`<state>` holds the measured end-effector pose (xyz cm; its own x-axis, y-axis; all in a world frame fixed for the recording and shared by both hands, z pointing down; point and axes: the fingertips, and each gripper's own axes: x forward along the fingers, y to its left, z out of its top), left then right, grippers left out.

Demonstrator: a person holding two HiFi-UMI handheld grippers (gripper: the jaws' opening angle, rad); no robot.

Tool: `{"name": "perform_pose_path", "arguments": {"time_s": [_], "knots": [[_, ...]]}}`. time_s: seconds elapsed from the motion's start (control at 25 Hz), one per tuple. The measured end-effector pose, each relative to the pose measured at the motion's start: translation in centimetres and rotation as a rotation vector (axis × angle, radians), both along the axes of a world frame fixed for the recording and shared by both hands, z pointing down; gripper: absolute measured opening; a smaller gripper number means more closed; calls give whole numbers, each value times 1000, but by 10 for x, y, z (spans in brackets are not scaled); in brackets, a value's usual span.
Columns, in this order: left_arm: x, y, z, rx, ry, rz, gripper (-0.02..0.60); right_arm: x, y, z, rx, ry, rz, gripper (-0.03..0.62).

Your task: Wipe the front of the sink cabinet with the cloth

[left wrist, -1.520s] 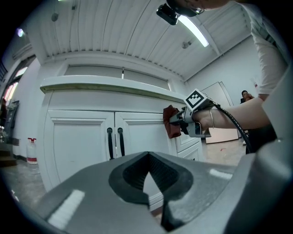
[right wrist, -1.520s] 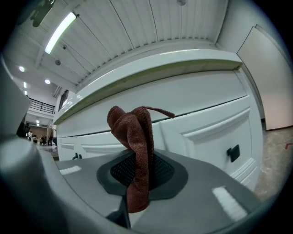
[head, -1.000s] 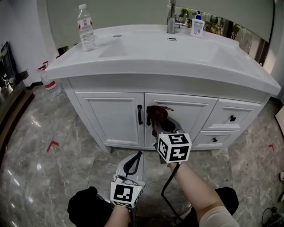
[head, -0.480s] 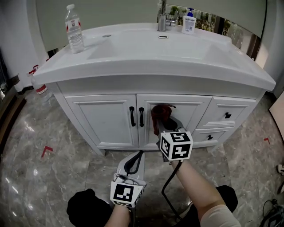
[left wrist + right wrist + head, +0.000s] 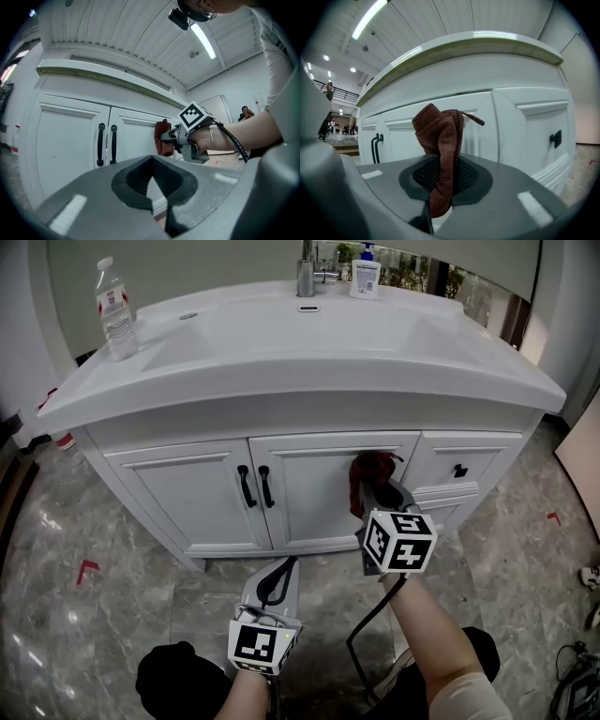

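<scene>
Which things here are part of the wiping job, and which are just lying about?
In the job: brown cloth, clamped in the right tongs; white cabinet front.
Lying about: water bottle, soap dispenser, faucet; left tongs, shut and empty.

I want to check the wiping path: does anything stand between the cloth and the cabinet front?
Nothing visible does. The right gripper holds the cloth up at the right door; the handles lie well to its left.
</scene>
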<state>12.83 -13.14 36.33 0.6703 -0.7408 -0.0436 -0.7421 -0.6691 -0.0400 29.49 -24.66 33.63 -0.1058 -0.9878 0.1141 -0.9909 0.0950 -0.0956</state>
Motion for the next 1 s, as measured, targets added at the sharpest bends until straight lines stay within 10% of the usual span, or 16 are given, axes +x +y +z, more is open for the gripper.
{"name": "perform_pose_path", "arguments": {"time_s": [0.6,1.0], "knots": [[13,3,10,11,-33,18,0,85,27,8,-32,-26,173,83],[-35,-6,10,0,-19,-48,0,-72,15,58,-79,8,-126,83]]}}
